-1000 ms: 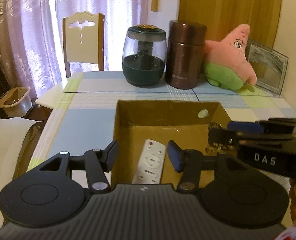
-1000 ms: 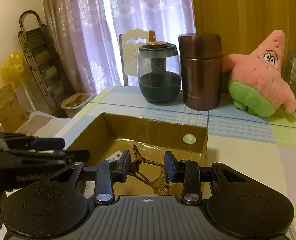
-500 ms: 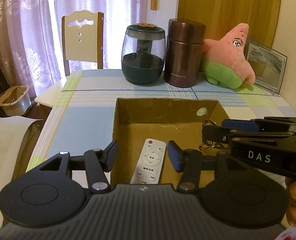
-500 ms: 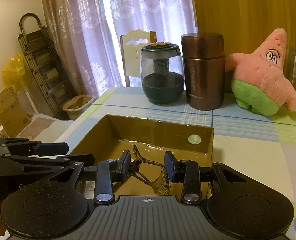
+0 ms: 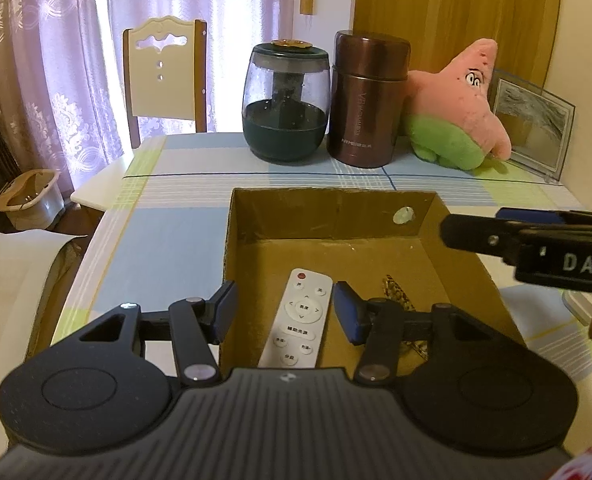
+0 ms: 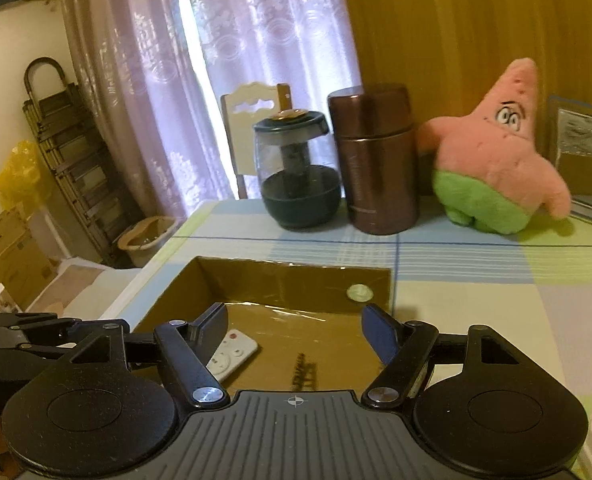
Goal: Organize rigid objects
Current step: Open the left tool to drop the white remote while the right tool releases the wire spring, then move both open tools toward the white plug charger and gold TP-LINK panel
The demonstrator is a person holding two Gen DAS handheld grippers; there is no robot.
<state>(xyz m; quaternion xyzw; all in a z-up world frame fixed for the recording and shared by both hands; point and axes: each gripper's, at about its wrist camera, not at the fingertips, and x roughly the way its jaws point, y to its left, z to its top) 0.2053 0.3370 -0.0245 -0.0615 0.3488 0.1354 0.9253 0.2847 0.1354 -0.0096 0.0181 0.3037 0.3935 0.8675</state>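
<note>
An open cardboard box sits on the checked tablecloth. On its floor lie a white remote and an amber tortoiseshell clip, blurred in the right wrist view. My left gripper hovers open over the box's near edge, with the remote below the gap and untouched. My right gripper is above the box's right side with its jaws opening and nothing between them. It reaches in from the right in the left wrist view.
A dark teal glass jar, a brown metal canister, a pink star plush and a framed picture line the table's far side. A chair stands behind it. A basket sits on the floor at left.
The right gripper's jaws have spread and the clip they held now lies on the box floor. That gripper has drawn back a little to the right. The left gripper has stayed put.
</note>
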